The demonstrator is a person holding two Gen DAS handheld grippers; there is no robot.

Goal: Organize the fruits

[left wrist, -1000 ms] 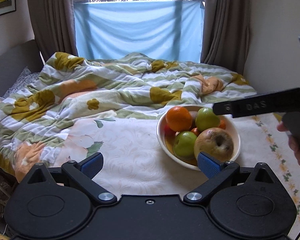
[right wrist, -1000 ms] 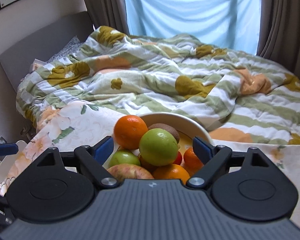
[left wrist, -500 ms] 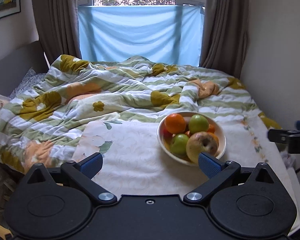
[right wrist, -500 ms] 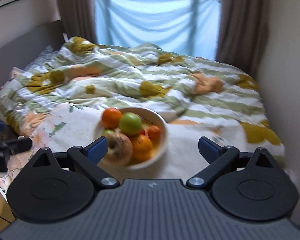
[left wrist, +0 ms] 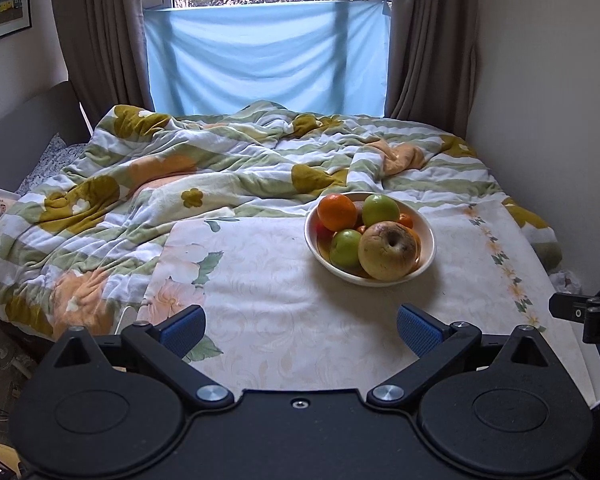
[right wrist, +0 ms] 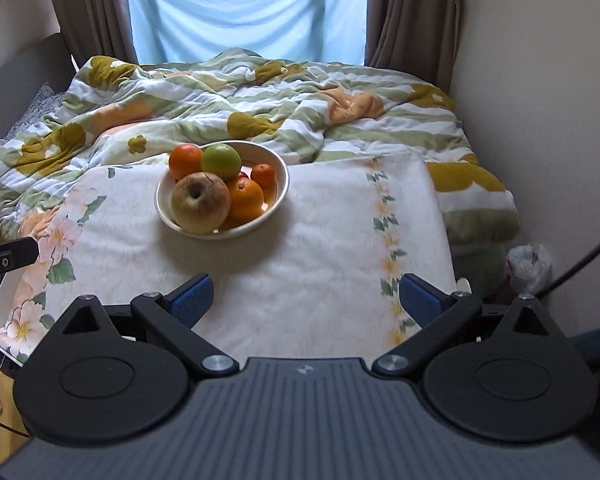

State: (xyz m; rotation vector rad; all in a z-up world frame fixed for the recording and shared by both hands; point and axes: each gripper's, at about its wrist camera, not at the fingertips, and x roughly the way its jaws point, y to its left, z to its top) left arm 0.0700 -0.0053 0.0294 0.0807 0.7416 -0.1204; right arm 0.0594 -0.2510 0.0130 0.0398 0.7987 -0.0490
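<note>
Left hand-held gripper [left wrist: 300,330] jaws spread wide, empty, right hand-held gripper [right wrist: 306,298] likewise wide apart, empty

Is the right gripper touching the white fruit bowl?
Apart. The right wrist view shows bare cloth between the open right gripper and the white fruit bowl.

The only legible character is a white capital "D" on the black plastic bar of the right tongs [left wrist: 592,316], cut off by the right edge of the left wrist view. A small pale emblem sits on the grey ribbed housing [right wrist: 302,369] in the right wrist view, and the framed wall posters [left wrist: 4,4] carry print too small to read.
</note>
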